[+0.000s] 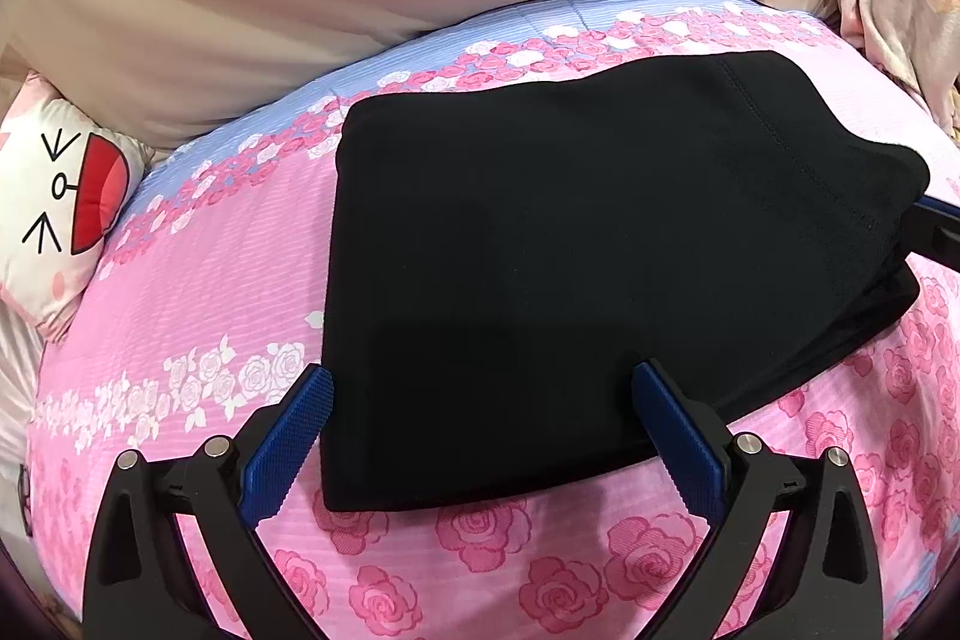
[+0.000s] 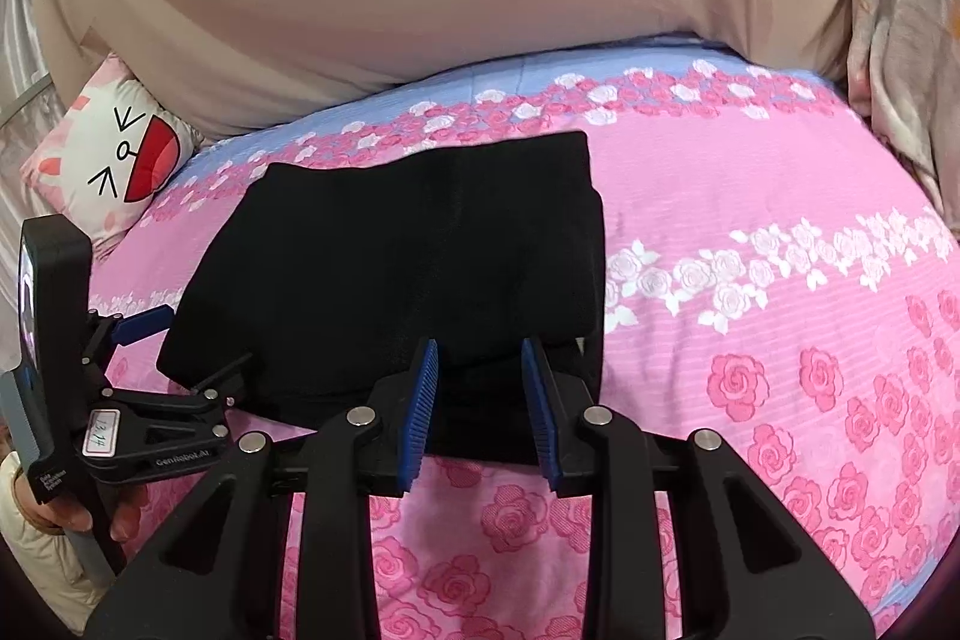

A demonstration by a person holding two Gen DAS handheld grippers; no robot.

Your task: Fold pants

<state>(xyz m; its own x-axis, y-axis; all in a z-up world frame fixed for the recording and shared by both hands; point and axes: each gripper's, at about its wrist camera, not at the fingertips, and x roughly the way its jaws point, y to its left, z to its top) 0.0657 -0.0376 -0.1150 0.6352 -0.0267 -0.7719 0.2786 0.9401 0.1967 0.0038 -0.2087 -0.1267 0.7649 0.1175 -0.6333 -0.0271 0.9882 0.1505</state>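
On the left gripper (image 2: 180, 346) in your right wrist view, a white label reads what looks like "13.14" in handwriting, and the black body beside it carries "GenRobot.AI"; a smaller marking lower on the handle is too small for you to read. Your hand (image 2: 90, 514) grips that handle.

The black knit pants (image 1: 540, 268) lie folded into a thick rectangular bundle on the pink rose-printed bedsheet (image 1: 480, 568), with stitched seams showing on top and stacked layers at one edge. A white cartoon-face pillow (image 1: 66, 202) sits at the bed's far left.

Your left gripper's blue pads stand wide apart over the bundle's near edge, gripping nothing. Your right gripper (image 2: 480, 400) has its jaws partly parted above the pants' near edge; they seem clear of the cloth.
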